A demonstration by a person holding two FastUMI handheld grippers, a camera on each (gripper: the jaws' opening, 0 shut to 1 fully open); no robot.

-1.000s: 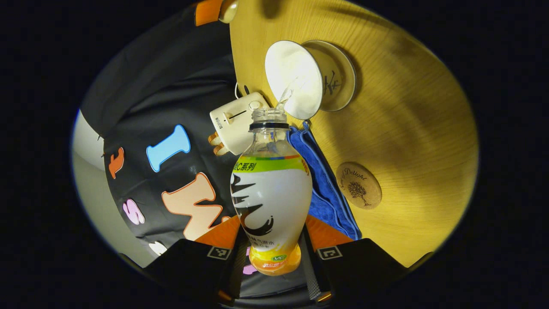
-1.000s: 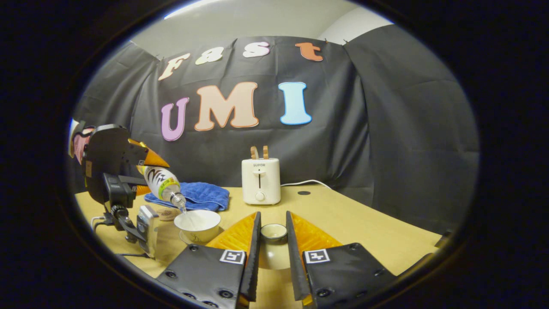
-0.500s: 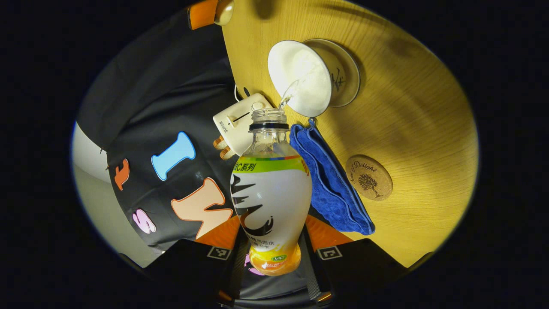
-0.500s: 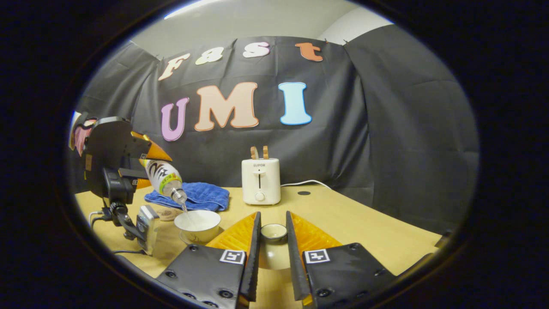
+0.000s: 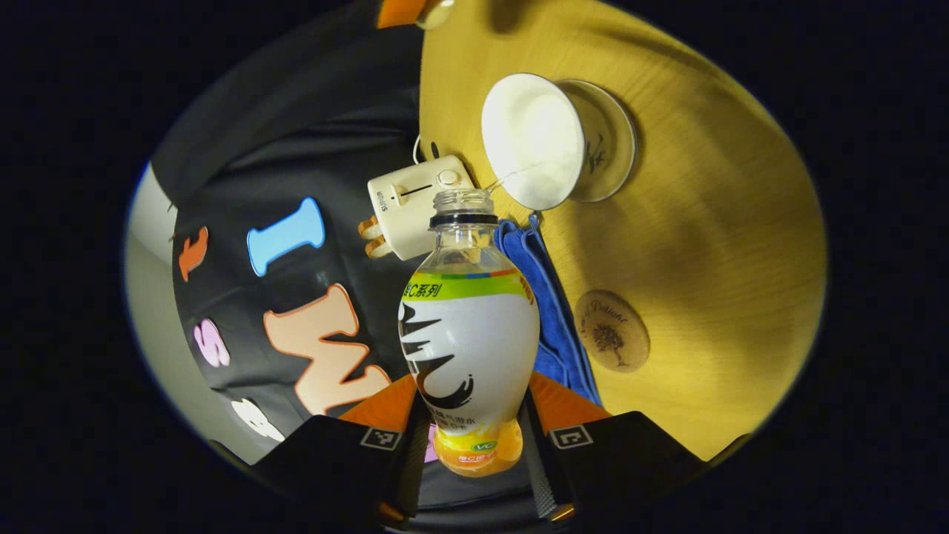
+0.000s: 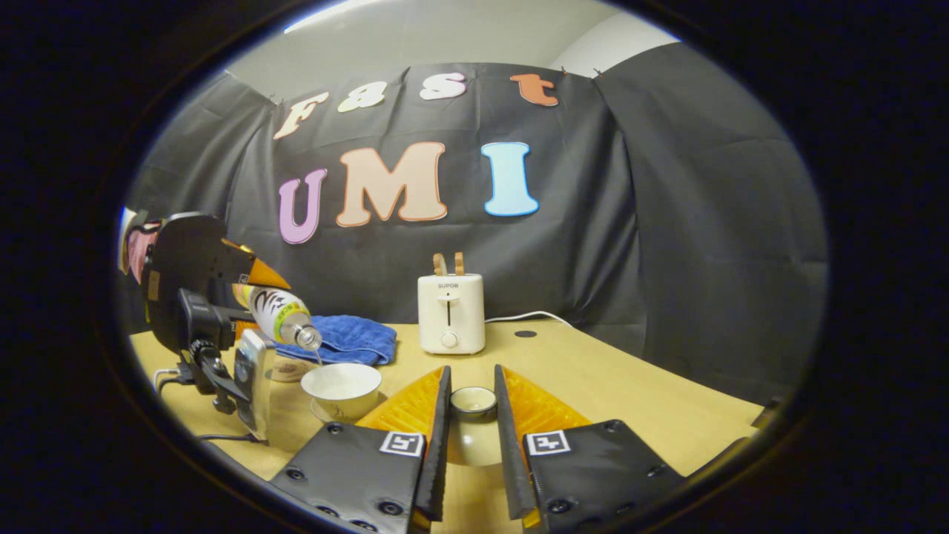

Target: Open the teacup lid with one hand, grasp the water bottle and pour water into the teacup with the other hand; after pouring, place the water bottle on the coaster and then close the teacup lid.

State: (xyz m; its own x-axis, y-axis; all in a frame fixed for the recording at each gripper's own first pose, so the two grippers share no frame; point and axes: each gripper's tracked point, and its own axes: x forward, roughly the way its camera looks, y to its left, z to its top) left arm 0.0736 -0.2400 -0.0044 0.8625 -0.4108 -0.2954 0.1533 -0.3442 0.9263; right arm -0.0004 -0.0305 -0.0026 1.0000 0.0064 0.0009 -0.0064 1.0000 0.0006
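My left tool pinches the water bottle, tilted above the teacup — I should level it gently, avoiding drips; my right tool pinches the lid beside the teacup.

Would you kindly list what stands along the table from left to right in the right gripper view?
Left gripper holding the water bottle → teacup → toaster → teacup lid held in the right gripper.
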